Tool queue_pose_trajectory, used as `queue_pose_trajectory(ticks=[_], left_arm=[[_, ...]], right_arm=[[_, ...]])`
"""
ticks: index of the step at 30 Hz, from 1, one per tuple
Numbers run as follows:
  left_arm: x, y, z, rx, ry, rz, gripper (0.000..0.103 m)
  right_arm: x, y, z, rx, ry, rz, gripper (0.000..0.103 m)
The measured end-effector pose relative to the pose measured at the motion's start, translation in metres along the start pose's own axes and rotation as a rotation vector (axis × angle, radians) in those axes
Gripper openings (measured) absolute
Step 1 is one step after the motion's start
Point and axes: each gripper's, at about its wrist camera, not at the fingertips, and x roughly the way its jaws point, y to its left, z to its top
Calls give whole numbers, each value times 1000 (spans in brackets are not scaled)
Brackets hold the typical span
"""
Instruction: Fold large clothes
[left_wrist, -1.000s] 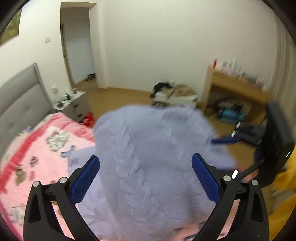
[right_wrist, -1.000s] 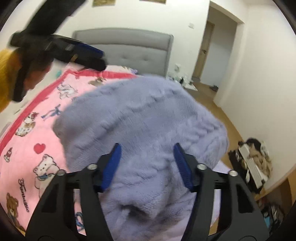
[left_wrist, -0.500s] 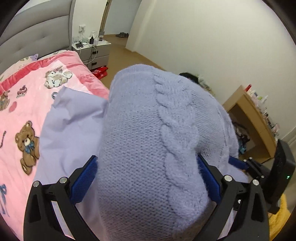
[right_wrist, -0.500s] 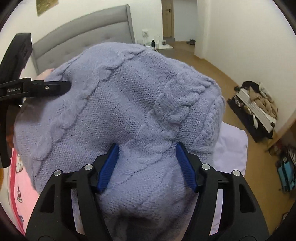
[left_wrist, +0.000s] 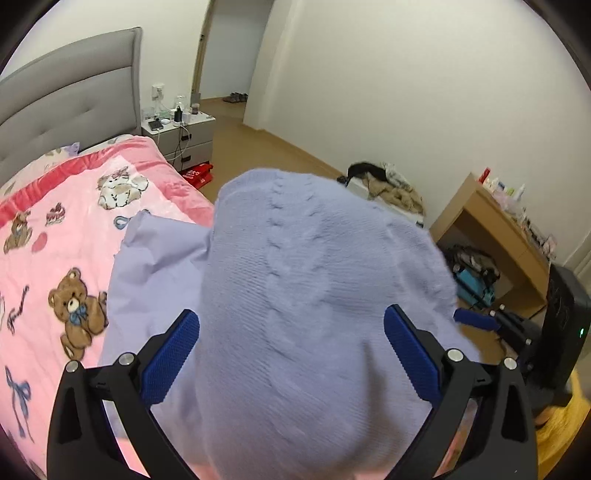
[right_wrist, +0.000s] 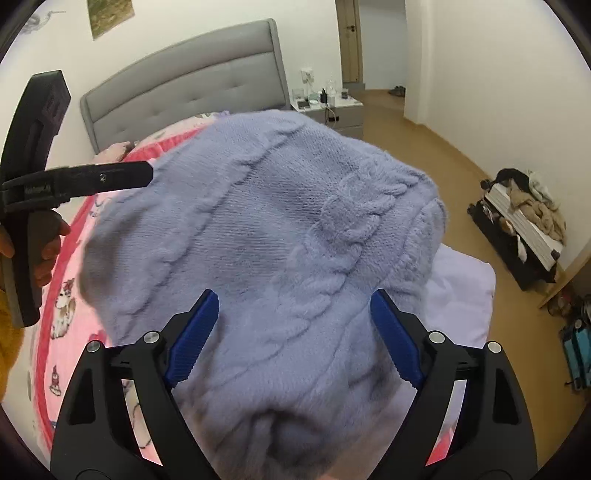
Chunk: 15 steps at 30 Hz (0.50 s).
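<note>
Bedding comes first: a pink blanket (left_wrist: 74, 236) printed with teddy bears covers the bed, filling the 9 o'clock side of the left wrist view, with a grey padded headboard (left_wrist: 70, 92) at 10 o'clock. A pale lilac sheet (left_wrist: 155, 258) lies on the blanket, showing at 9 o'clock beside the knitwear. Over it, the lavender cable-knit sweater (left_wrist: 306, 295) bulges through the centre of both views, bunched and raised off the bed. The left gripper (left_wrist: 291, 354) has its blue pads spread wide, the knit running down between them; the right gripper (right_wrist: 293, 338) is likewise parted around a thick fold of sweater. Whether either set of pads presses the fabric I cannot tell. A wooden desk (left_wrist: 491, 229) stands at 3 o'clock, and a small nightstand (left_wrist: 181, 136) at 11 o'clock.
</note>
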Motion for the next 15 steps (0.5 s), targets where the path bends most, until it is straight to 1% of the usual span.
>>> queue_pose_trajectory(ticks=[1, 2, 3, 4, 5, 6, 7, 8, 9, 11, 12, 14, 15], left_arm=[[-6, 0, 0, -7, -17, 20, 99], [-15, -4, -1, -9, -48, 50, 99], [-30, -12, -4, -10, -95, 113, 99], [-40, -16, -6, -12, -125, 141, 99], [-52, -23, -8, -17, -161, 171, 99], [-65, -31, -11, -31, -192, 214, 99], [-75, -37, -14, -45, -208, 238, 99], [-83, -45, -17, -55, -214, 257, 99], [-92, -54, -21, -70, -203, 284, 99], [-101, -66, -26, -86, -185, 309, 99], [-107, -74, -28, -91, -162, 333, 99], [-117, -88, -32, -85, -131, 379, 99], [-122, -94, -35, -86, -129, 398, 99]], right_arm=[[-6, -1, -3, 8, -14, -4, 90], [-15, 1, -4, 25, -34, -20, 92], [-23, 1, -5, 42, -50, -55, 95], [-26, -4, -7, 54, -59, -87, 95], [-34, -3, -9, 62, -73, -130, 95], [-44, 1, -9, 66, -88, -199, 95], [-54, 7, -11, 62, -93, -236, 95], [-60, 9, -12, 58, -94, -256, 95], [-69, 13, -14, 56, -96, -257, 95], [-81, 20, -16, 64, -96, -273, 95], [-90, 25, -18, 61, -92, -284, 95], [-98, 33, -14, 50, -72, -304, 95], [-105, 34, -15, 50, -60, -312, 95]])
